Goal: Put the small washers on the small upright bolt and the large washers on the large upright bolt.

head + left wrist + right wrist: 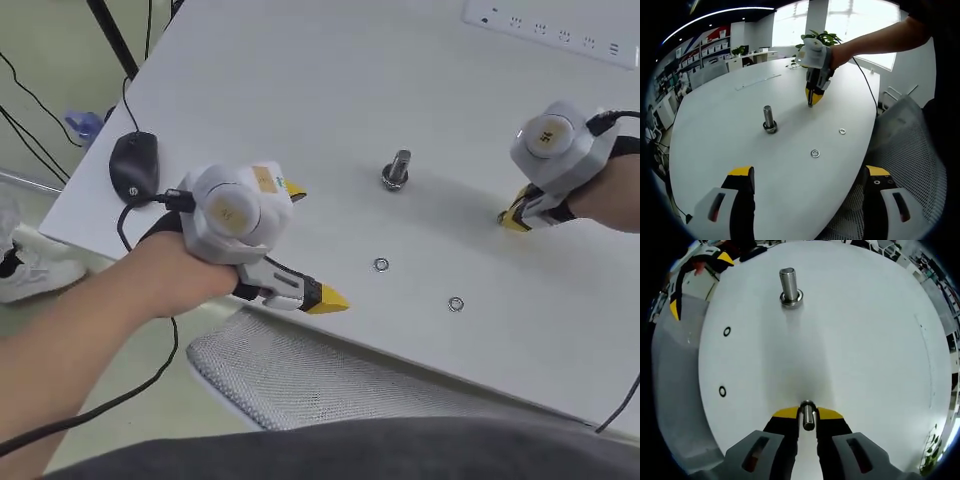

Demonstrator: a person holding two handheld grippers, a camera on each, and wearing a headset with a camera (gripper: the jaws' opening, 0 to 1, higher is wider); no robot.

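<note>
At the right edge of the head view, the right gripper (516, 217) is pinching the small bolt (808, 418) between closed fingers, low over the white desk (300, 90). Whether the bolt's foot is touching the surface cannot be told. The left gripper (315, 245), at lower left, is hanging with its yellow-tipped fingers spread wide and holding nothing.

Two small washers are lying flat and apart from each other at lower centre. One washer (381, 265) is just beyond the left gripper's fingertips, and the other washer (456, 304) is further right, towards the desk's near edge. The large bolt (397, 168) is standing upright at centre, well clear of both grippers, with a dark ring at its foot that could be a washer or the bolt's own head.

The step appears to be standing the small bolt so the washers can be threaded over it. That is calling for a plumb, steady grip on the right. On the left it needs a low approach, with the fingers straddling the nearer washer and closing on its rim.

The washers are thin bright metal rings on a smooth matt top, so they are likely to skate away rather than lift. The bolts are ribbed steel cylinders. A grey mesh chair (300, 375) is showing below the desk edge.
</note>
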